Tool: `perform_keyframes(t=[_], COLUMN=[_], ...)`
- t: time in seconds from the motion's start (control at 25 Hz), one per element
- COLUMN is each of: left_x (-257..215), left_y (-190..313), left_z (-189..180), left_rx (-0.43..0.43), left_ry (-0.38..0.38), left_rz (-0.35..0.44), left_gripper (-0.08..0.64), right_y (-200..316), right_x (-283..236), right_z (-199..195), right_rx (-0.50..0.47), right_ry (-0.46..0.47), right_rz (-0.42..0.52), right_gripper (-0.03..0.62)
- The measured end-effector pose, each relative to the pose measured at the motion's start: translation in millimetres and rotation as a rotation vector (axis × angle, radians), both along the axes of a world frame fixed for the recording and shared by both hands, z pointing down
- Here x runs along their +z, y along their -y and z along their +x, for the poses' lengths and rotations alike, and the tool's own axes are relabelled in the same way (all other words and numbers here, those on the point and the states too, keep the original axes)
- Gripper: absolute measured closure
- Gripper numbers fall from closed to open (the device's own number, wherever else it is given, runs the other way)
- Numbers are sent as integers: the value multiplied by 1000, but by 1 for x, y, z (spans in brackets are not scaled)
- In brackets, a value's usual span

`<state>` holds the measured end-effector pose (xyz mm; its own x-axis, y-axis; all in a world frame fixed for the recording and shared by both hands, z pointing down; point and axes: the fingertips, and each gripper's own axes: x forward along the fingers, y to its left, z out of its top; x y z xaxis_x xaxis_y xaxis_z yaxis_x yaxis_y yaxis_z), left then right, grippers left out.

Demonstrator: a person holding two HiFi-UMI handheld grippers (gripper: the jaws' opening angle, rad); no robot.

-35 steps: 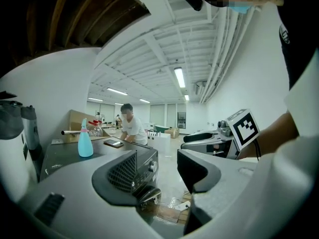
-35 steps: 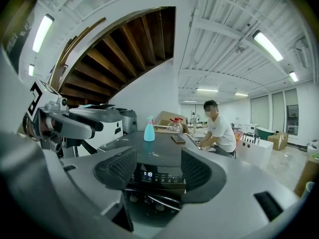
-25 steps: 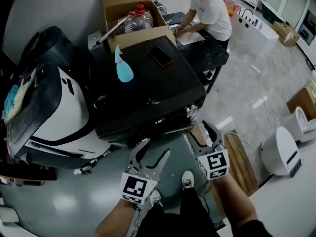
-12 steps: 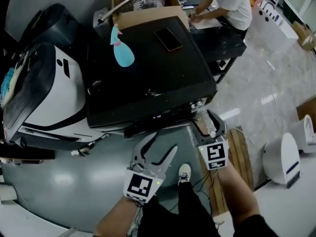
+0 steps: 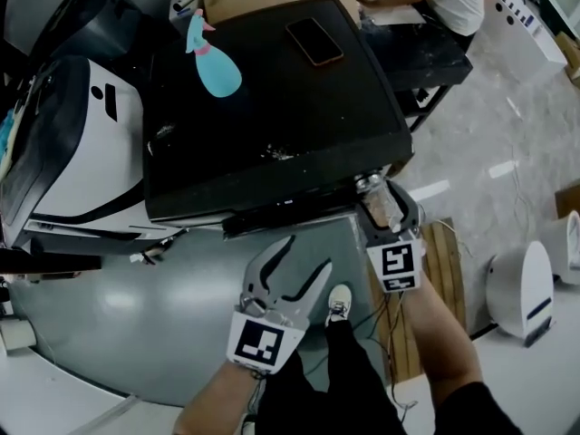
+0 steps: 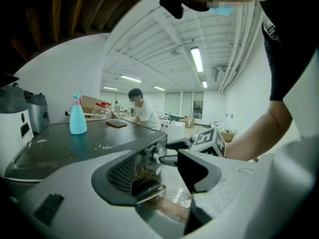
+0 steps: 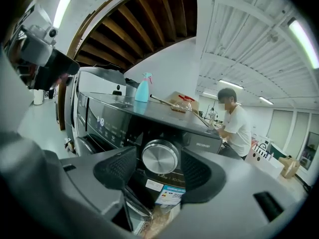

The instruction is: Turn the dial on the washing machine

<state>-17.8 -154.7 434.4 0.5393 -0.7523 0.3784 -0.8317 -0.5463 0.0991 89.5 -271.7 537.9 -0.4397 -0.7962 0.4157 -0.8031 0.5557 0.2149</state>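
While the right gripper (image 5: 390,208) had its jaws spread either side of the dial (image 7: 160,157), contact unclear, the left gripper (image 5: 306,259) hung with jaws apart, empty, just below the washer (image 5: 272,98) front. Dial sat at the panel's right end.

The right gripper (image 5: 388,208) is held forward on an outstretched right forearm (image 5: 437,329), its fingers (image 7: 117,171) standing apart. The left gripper (image 5: 305,259) sits lower and nearer the body, aimed forward and slightly right, its fingers spread wide, carried on a left forearm (image 5: 210,404) drawn in close, its marker cube (image 5: 261,344) facing up
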Motion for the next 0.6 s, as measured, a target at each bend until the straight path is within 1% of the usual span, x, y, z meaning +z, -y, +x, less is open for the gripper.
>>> perform_keyframes(t=[0.16, 0.4, 0.6], left_x=[14, 25, 29], left_y=[2, 4, 4], left_z=[0, 2, 1], left_rx=[-4, -4, -2], left_ry=[-8, -16, -21], left_rz=[-17, -32, -36], left_gripper=[321, 321, 321], right_y=[11, 18, 19], right_x=[7, 15, 18], right_z=[-2, -7, -7], right_rx=[-26, -46, -26], right_ry=[-26, -47, -19], right_rz=[38, 59, 55], right_gripper=[319, 322, 328])
